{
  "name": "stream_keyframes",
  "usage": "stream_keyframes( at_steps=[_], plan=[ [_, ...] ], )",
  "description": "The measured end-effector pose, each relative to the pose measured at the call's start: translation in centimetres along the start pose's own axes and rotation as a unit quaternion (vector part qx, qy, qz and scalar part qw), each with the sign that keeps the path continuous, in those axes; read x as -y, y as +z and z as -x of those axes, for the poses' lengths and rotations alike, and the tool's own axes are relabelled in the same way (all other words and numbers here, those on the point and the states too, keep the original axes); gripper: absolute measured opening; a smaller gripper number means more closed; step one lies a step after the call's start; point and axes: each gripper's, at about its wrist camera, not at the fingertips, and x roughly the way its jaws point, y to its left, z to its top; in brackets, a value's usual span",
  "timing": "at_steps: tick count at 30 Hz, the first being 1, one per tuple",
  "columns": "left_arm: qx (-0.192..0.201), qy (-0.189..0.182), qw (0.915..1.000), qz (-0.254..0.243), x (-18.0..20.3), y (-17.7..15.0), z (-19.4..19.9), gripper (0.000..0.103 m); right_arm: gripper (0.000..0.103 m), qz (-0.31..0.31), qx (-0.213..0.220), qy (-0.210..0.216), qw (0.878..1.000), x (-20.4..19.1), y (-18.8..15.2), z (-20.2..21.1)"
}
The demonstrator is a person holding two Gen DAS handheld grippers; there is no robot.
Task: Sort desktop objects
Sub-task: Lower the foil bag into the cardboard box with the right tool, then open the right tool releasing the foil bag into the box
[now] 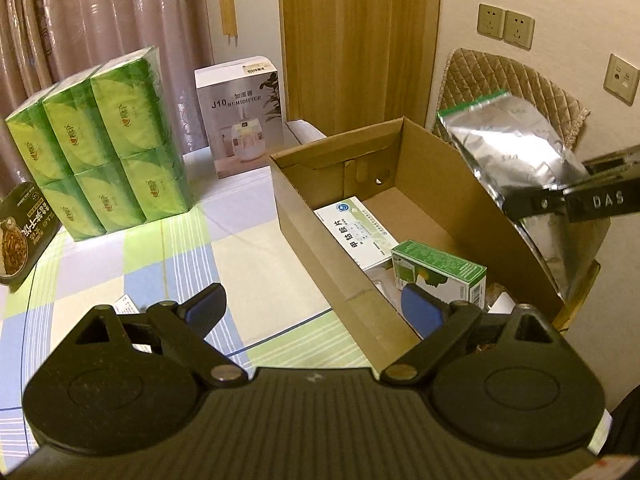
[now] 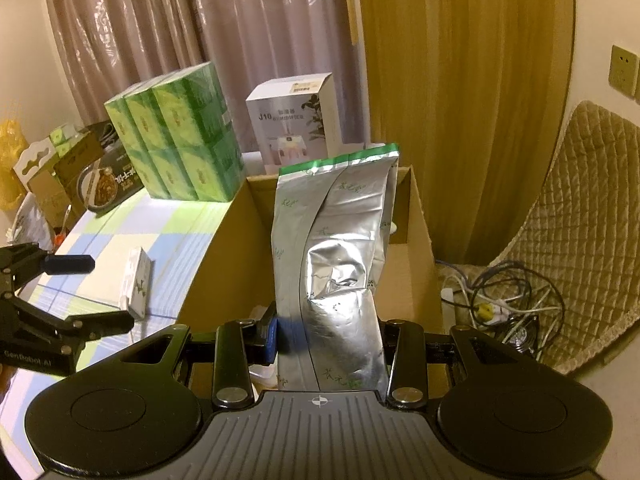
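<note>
The right gripper (image 2: 330, 344) is clamped on the lower part of a silver foil pouch (image 2: 340, 248), which stands upright above the open cardboard box (image 1: 320, 236). The box rests at the right edge of the tabletop (image 1: 240, 264), which is covered by a checked cloth. Inside the box lie a white medicine carton (image 1: 352, 228) and a green carton (image 1: 440, 272). The left gripper (image 1: 316, 312) has its fingers spread wide, grasping nothing, straddling the near left wall of the box. A small white box (image 2: 138, 280) lies on the tabletop beside the cardboard box. A green tissue multipack (image 1: 100, 148) and a humidifier box (image 1: 240, 116) stand near the far edge.
</note>
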Motion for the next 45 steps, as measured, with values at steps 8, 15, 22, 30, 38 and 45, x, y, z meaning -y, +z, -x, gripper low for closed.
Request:
stream_keyframes(
  at_steps=[8, 15, 22, 30, 38, 45],
  plan=[
    [-0.001, 0.0, 1.0, 0.003, -0.2, -0.2, 0.1, 0.093, 0.053, -0.002, -0.005, 0.003, 1.0, 0.0, -0.3, -0.5],
    [-0.002, 0.001, 0.9999, 0.01, -0.5, -0.6, 0.3, 0.093, 0.064, -0.008, 0.005, 0.001, 1.0, 0.0, -0.8, 0.4],
    [-0.002, 0.0, 0.9999, 0.016, -0.6, -1.2, 0.9, 0.094, 0.07, -0.022, 0.009, 0.005, 1.0, -0.3, -2.8, 1.8],
    [-0.001, 0.004, 0.9995, 0.032, -1.3, -2.6, 2.5, 0.094, 0.079, -0.061, 0.016, 0.014, 0.998, -1.1, -6.0, 3.8],
    [-0.005, 0.018, 0.9986, 0.049, -2.5, -5.2, 4.7, 0.095, 0.085, -0.092, 0.029, 0.035, 0.995, -3.5, -9.3, 6.0],
    [-0.019, 0.029, 0.9973, 0.065, -3.4, -8.3, 6.3, 0.096, 0.089, -0.095, 0.026, 0.045, 0.994, -5.8, -11.6, 7.3]
  ],
)
